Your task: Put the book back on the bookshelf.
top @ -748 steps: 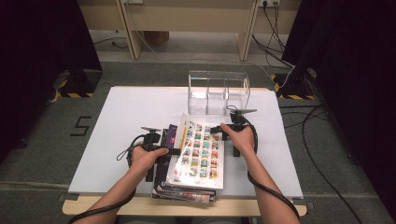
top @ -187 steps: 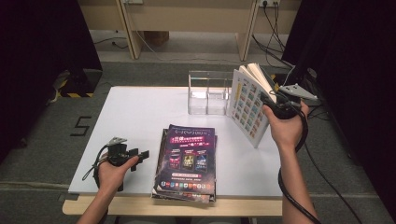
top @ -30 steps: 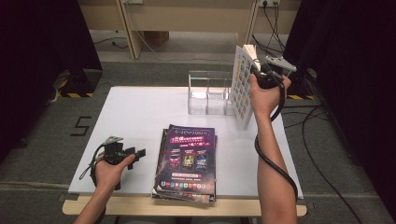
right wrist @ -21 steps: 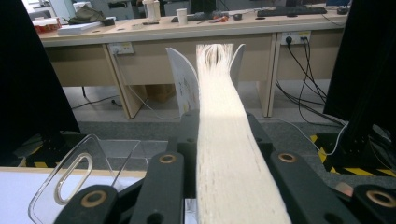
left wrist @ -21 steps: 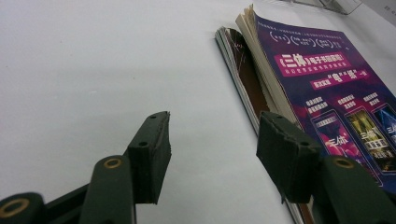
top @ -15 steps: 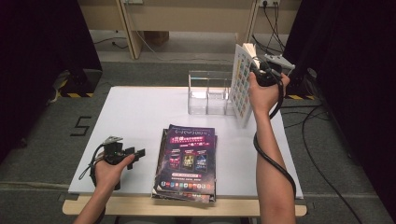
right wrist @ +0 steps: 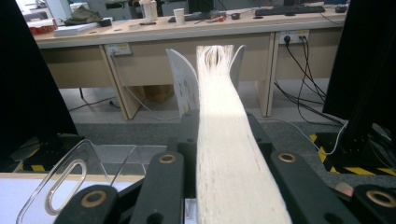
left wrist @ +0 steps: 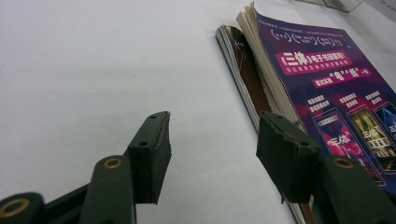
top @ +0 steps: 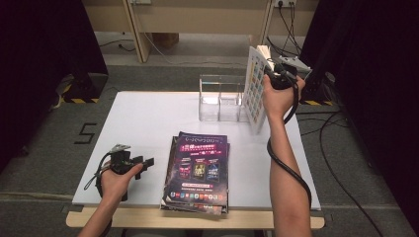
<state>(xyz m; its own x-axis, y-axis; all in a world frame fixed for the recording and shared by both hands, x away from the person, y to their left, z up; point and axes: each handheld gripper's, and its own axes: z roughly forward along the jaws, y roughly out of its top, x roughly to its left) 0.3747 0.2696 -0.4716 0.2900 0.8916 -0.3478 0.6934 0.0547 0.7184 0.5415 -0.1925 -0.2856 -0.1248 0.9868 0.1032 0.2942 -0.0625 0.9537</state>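
**Magazine upright over the rack's right end**

Clamped on the page edge of a thick magazine: right gripper, jaws partly closed with the pads pressing both sides of the block, seen head-on in the right gripper view. Held on edge, long axis near vertical, covers splaying at the far end. Raised off the table, with the lower corner hanging in front of the right end of the clear acrylic rack, printed cover facing the rack's left. Judged next: a drop down and slightly back into the rack's rightmost slot, so the relation that matters is the magazine's thin edge lining up with the slot's dividers; still a little high and forward of the rack, as far as the high view lets on. Exact slot beneath it hard to tell.

Well toward the near-left of the rack: left gripper, jaws wide apart with nothing between them, resting low over the table. Just to its right, the remaining stack of magazines, lying flat, spines toward that gripper, purple cover on top, well short of the rack. Nearer to the stack: the left hand; nearer to the rack: the right.
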